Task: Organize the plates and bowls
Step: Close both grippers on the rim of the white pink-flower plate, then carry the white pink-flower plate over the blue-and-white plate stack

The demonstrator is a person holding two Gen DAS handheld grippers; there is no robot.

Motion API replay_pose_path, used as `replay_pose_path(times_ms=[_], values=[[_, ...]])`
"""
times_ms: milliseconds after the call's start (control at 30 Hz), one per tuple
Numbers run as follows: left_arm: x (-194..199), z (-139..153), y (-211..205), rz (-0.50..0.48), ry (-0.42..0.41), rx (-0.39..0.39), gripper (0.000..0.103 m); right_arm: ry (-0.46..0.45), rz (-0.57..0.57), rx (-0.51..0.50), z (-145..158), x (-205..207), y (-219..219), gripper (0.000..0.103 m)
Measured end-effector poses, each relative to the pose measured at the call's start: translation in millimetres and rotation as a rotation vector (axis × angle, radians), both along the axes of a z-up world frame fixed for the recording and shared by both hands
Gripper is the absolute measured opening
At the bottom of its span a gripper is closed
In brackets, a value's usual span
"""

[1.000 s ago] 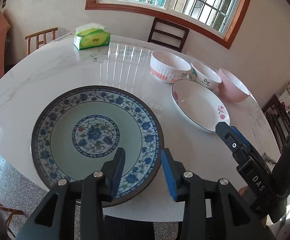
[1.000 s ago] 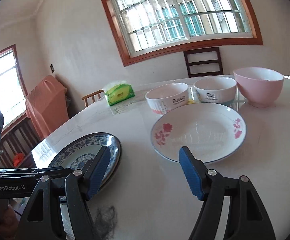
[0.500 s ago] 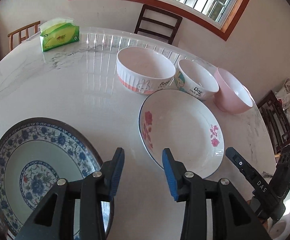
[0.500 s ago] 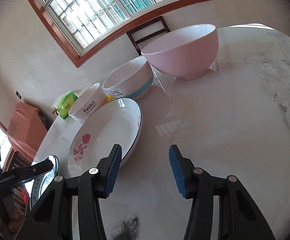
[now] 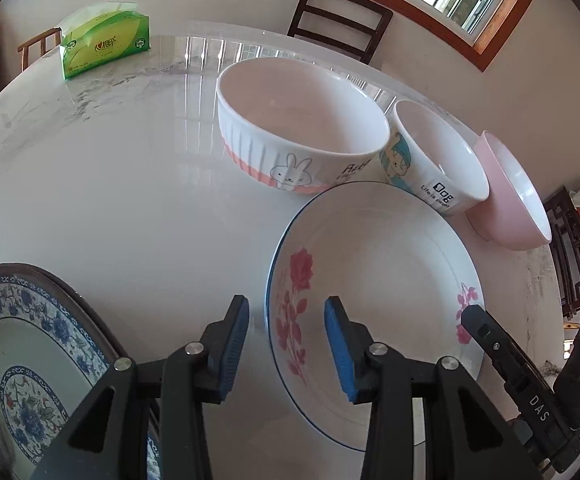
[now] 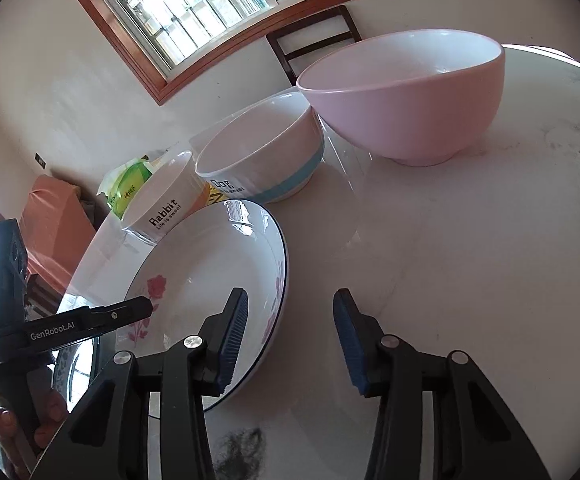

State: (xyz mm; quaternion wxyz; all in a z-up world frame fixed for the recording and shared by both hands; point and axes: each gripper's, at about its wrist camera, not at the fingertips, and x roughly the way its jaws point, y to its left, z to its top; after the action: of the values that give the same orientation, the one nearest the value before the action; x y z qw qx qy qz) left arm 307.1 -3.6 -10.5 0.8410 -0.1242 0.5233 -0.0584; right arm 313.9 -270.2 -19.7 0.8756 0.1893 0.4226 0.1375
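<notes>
**Both grippers open at the rose plate's edges**

The left gripper (image 5: 286,344) hovered with its fingers parted and empty, straddling the rose plate's (image 5: 377,288) left rim: one blue pad stood over bare table (image 5: 110,184), the other over the plate's inside. The right gripper (image 6: 290,340) was likewise spread wide and held nothing; its left finger (image 6: 232,332) lay over the plate's (image 6: 210,280) right rim, its right finger over bare marble. Whether either pad actually touched the rim could not be told from these views.

Seen from the left wrist, the rose plate sat flat on the table, filling the middle right. At 12 o'clock from it stood the rabbit bowl (image 5: 297,136), its base just at the plate's far rim. At 1 o'clock was the smaller dog bowl (image 5: 433,160), close beside the rabbit bowl, and the pink bowl (image 5: 505,200) came next at 2 o'clock, close against the dog bowl. The blue-patterned plate (image 5: 30,352) lay at 8 o'clock, apart from the rose plate, partly hidden by the gripper body. A green tissue pack (image 5: 104,46) stood far off at 11 o'clock near the table's edge.

From the right wrist, the pink bowl (image 6: 409,96) stood upright at 1 o'clock, with the dog bowl (image 6: 262,152) and rabbit bowl (image 6: 162,204) trailing off toward 10 o'clock.
</notes>
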Motion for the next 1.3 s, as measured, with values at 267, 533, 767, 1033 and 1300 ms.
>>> replay_pose_path(times_ms=[267,533,767,1033,1300], values=[[-6.5,-1.5,-21.7,-0.02,-0.072,0.13,0.035,0.01,0.071,-0.115,0.6,9.3,20.0,0.013],[-27.1,-2.7,-29.4,0.002,-0.091,0.13,0.026,-0.012,0.047,-0.113,5.2,-9.3,9.2,0.013],[-57.0,-4.7,-32.1,-0.015,-0.079,0.082,0.025,-0.032,0.013,-0.098,10.2,-46.6,-3.7,0.013],[-98.8,-3.3,-38.9,-0.061,-0.065,0.049,0.025,-0.027,-0.024,-0.066,12.3,-85.4,-17.5,0.013],[-144.5,4.0,-40.5,-0.075,-0.09,0.068,0.025,-0.017,-0.027,-0.062,13.8,-125.1,-16.7,0.013]])
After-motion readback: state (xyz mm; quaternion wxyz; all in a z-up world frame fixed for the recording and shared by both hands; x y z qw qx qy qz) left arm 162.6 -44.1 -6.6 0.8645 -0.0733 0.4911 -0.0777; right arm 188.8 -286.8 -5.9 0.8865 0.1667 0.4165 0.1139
